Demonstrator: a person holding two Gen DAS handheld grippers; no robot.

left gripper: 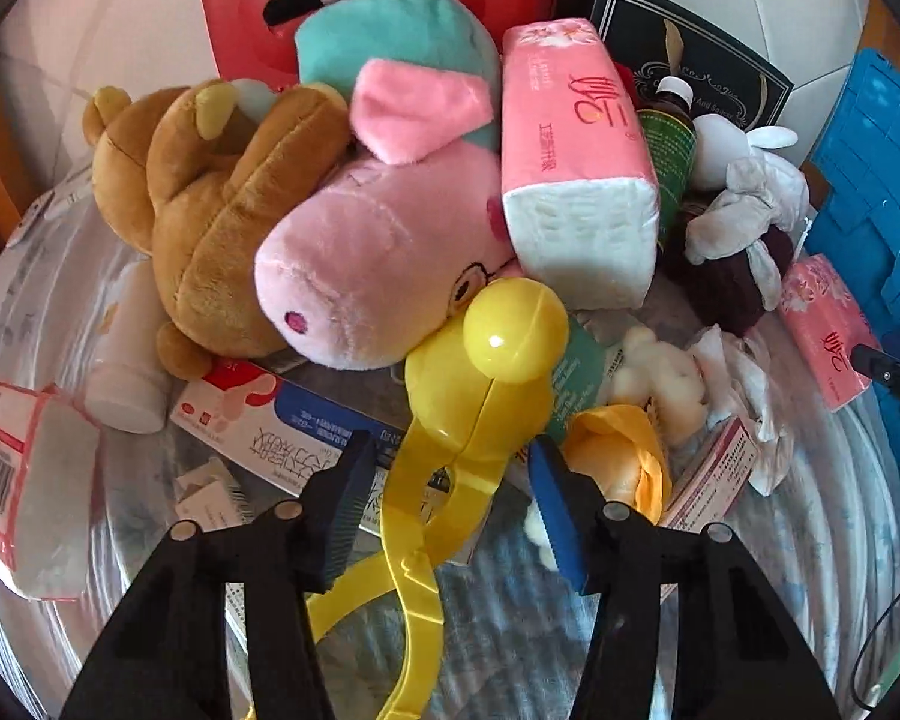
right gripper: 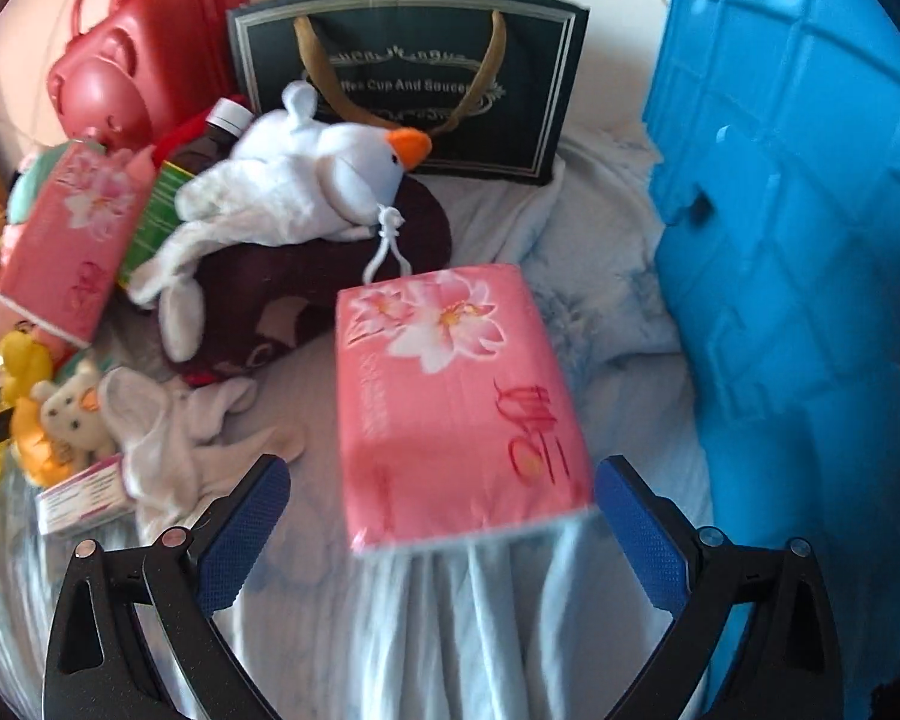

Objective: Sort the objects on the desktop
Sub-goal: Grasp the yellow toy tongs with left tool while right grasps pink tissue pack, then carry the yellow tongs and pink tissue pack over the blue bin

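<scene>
- Left wrist view: your left claw (left gripper: 450, 468) pointed down into the pile, and its blue pads (left gripper: 354, 480) stood either side of the yellow tongs (left gripper: 450, 462) with a gap on each side, so it held nothing.
- Those jaws were partly open, with the tongs' joint between them and the round yellow head just ahead of the tips.
- Ahead of that claw lay the pink pig (left gripper: 360, 264), with the brown bear (left gripper: 210, 210) to its left and a tissue pack (left gripper: 576, 162) to its right.
- Under the left pad sat a white and blue box (left gripper: 270, 420); a small yellow toy (left gripper: 624, 462) lay just beside the right pad.
- Right wrist view: your right claw (right gripper: 444, 510) was wide open, and a pink tissue pack (right gripper: 456, 402) lay between and ahead of its pads (right gripper: 246, 522).
- You could not tell for sure whether its right pad touched the pack's near corner; the left pad stood clear, so it gripped nothing.
- Beyond that pack rested the white goose (right gripper: 306, 180) on a dark cushion (right gripper: 282, 276), and behind them the dark bag (right gripper: 402, 72).
- Right of the claw stood the blue bin (right gripper: 798, 240); far left ahead stood the red case (right gripper: 126, 60).
- Everything lay on a pale cloth (right gripper: 480, 630).
</scene>
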